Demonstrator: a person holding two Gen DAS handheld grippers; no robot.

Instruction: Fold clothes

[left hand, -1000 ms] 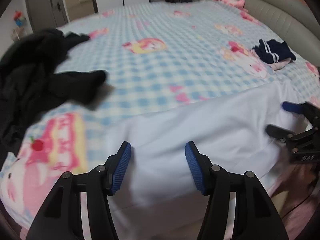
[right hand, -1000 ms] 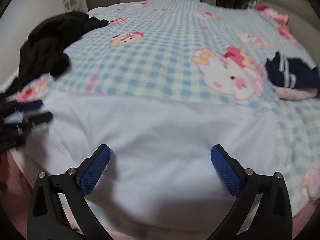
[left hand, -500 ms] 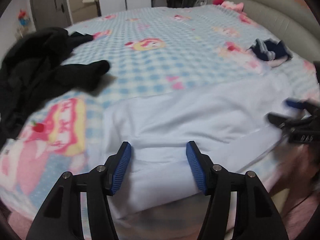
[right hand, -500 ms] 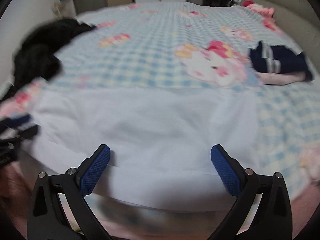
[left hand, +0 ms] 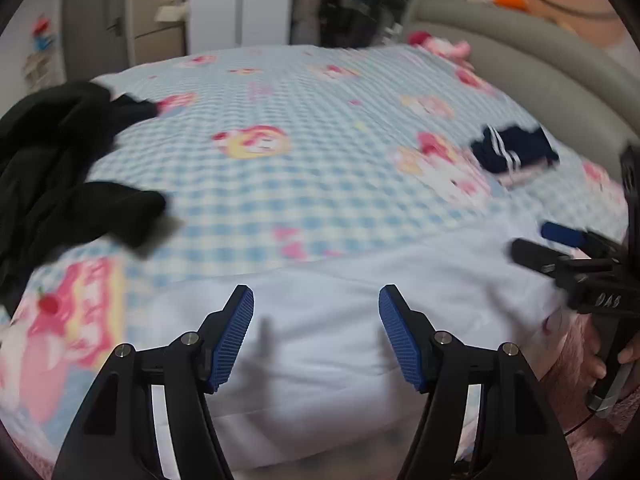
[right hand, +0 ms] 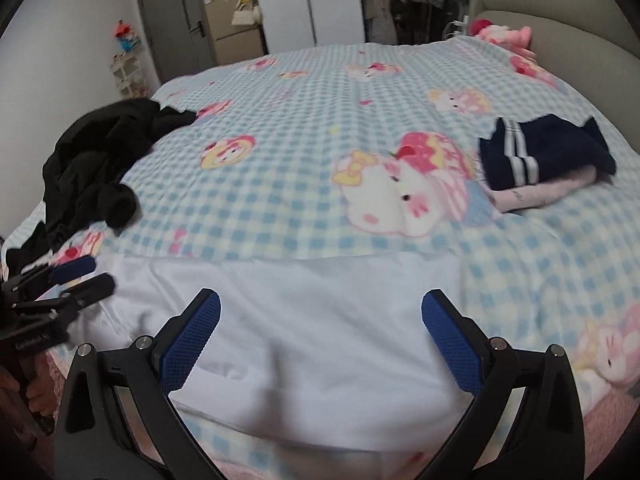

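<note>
So the setting is a bedroom, with a big bed (right hand: 304,128) under a blue-checked cartoon blanket, grey padded headboard (right hand: 560,28) off to the right and a door and cupboards at the far end. Going left to right: there's a heap of black clothes (right hand: 96,168) dumped on the left side of the bed, then the white garment (right hand: 320,320) spread flat along the near edge right in front of both cameras, and over on the right a small stack with a navy striped piece (right hand: 544,152) sitting on something pink (right hand: 536,196), which looks already folded to me. The left gripper (left hand: 316,332) hangs over the left part of the white garment, its fingers (left hand: 234,336) spreading wider right now with nothing caught between them, just cloth lying underneath. The right gripper (right hand: 320,344) is over the right part, fingers (right hand: 452,344) wide apart and also empty. What's changed: a second ago the white piece reached further up the bed, and now its far edge sits closer with a doubled band along the near side, and both cameras have pulled back a bit. My read is that a fold just got laid down and let go, so the next thing is probably grabbing a side to fold it across. The fabric looks thin and floppy, so it could slide off the near edge if tugged.
</note>
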